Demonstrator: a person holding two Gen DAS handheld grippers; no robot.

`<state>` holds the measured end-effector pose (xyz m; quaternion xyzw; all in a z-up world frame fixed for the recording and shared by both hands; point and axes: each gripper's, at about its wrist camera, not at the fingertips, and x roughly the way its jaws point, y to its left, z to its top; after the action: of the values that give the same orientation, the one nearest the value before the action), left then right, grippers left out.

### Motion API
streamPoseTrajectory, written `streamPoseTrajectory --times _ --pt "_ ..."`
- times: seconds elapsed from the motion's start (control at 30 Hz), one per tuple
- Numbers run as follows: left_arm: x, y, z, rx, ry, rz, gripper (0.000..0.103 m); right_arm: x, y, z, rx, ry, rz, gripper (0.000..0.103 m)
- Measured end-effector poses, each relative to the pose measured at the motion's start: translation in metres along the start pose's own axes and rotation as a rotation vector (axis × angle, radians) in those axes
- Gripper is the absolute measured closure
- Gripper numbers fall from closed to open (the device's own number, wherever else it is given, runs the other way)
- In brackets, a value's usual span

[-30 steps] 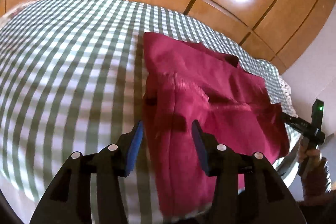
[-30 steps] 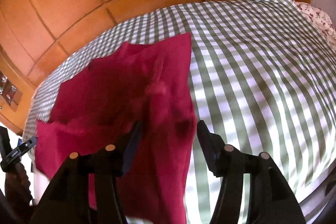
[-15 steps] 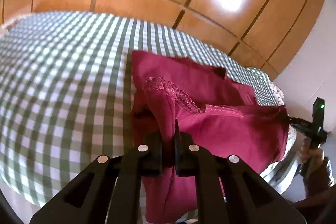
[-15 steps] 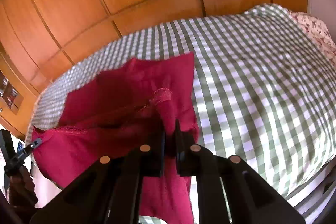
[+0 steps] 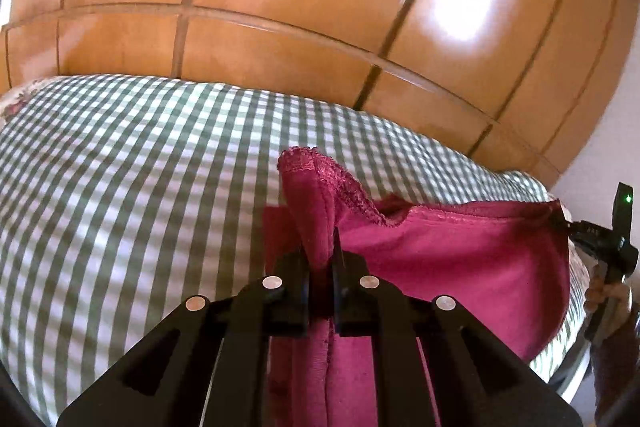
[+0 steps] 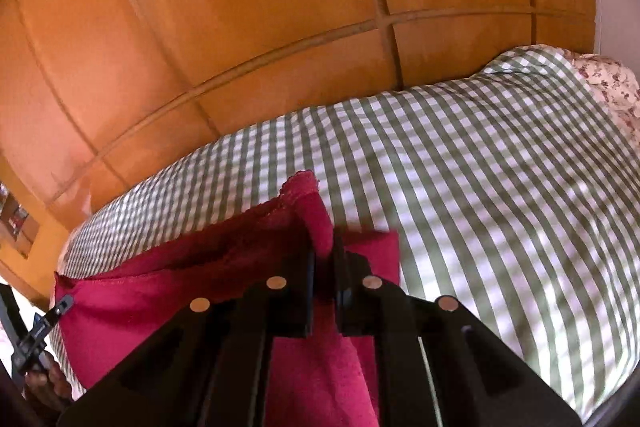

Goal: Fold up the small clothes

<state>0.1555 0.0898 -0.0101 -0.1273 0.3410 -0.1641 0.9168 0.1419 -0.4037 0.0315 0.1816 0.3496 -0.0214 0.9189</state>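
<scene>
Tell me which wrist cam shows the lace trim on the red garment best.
Left wrist view. The lace trim runs sharp along the raised edge of the red garment, above the left tongs, shut on the cloth. The right wrist view shows only a blurred strip near the right tongs, partly in shadow.

The garment (image 5: 440, 259) is held up above the checked bedspread (image 5: 140, 187), one top corner pinched in the left gripper (image 5: 320, 259), the opposite corner in the right gripper (image 6: 323, 259). Its top edge is stretched between them. Behind the bed, wooden wardrobe doors (image 5: 280, 7) are seen. A floral pillow (image 6: 604, 83) is placed at the bedspread's far end.
</scene>
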Motion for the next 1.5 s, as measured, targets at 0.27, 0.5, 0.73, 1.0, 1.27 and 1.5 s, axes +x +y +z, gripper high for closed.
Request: streamPoseTrajectory --times 0.27,0.5,0.73,1.0,1.27,1.5 --pt "0.078 0.007 0.028 0.004 0.072 0.109 0.096 0.096 -0.007 0.005 -0.019 0.092 -0.174 0.097" --pt "0.129 0.011 0.009 0.051 0.199 0.225 0.093 0.127 -0.022 -0.013 -0.004 0.142 -0.196 0.088" --pt "0.069 0.001 0.012 0.022 0.094 0.259 0.054 0.052 -0.013 -0.021 -0.007 0.014 -0.101 0.053" --pt "0.025 -0.036 -0.054 0.119 0.109 0.164 0.054 -0.005 0.020 -0.109 -0.113 0.096 0.134 0.038" --pt "0.017 -0.046 -0.073 0.154 0.136 0.237 0.054 -0.007 -0.021 -0.138 0.027 0.126 0.058 0.052" --pt "-0.008 -0.104 -0.106 0.246 0.127 0.058 0.049 -0.027 0.046 -0.161 -0.159 0.116 0.152 0.038"
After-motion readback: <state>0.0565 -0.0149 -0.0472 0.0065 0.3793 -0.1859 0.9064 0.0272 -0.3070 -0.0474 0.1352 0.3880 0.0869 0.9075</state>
